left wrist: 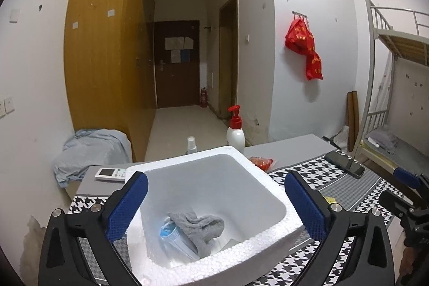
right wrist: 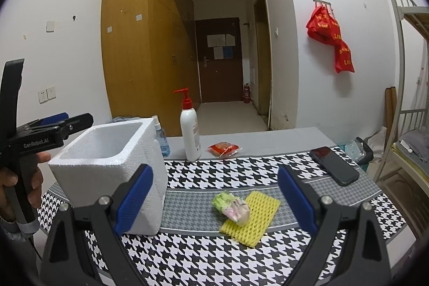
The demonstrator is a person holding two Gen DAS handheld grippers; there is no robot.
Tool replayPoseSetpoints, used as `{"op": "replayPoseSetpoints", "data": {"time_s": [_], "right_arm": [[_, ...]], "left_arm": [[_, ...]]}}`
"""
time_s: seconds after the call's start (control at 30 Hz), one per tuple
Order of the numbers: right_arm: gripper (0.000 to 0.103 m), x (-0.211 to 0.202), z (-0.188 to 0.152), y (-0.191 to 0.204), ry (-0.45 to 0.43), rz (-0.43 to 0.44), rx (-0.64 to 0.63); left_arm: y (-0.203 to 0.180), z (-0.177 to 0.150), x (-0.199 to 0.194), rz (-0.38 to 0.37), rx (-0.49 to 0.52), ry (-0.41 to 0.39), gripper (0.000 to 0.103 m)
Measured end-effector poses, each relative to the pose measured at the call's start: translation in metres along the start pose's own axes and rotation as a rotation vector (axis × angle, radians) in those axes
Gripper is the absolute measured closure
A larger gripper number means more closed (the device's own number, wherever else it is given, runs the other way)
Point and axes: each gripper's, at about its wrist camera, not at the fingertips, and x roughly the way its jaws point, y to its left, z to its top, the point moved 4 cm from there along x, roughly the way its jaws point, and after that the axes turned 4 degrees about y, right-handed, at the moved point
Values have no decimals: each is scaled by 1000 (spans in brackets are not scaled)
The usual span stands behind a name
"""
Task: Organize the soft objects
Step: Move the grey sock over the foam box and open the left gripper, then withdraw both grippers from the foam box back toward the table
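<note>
A white foam box (left wrist: 268, 186) stands on the houndstooth cloth; it also shows in the right wrist view (right wrist: 107, 173). Inside it lie a grey sock (left wrist: 198, 227) and a blue face mask (left wrist: 169, 232). My left gripper (left wrist: 214, 203) is open and empty, hovering above the box's opening. My right gripper (right wrist: 214, 195) is open and empty, above the table. In front of it lie a yellow foam net sleeve (right wrist: 257, 213) and a small green-pink soft packet (right wrist: 233, 205) on top of it.
A white pump bottle (right wrist: 190, 133), a small spray bottle (right wrist: 161, 138), a red packet (right wrist: 224, 148) and a black phone (right wrist: 333, 165) sit on the table (right wrist: 268, 144). A remote (left wrist: 110, 173) lies left of the box. A bunk bed (right wrist: 413, 98) stands at right.
</note>
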Motion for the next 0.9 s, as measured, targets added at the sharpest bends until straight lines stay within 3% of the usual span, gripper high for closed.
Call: {"op": "replayPoseSetpoints", "data": {"time_s": [0.9], "right_arm": [[7,-64,-5,6,-67,-9,-5]], "left_arm": [[-22,-8,-79,-27,22,-77,1]]}}
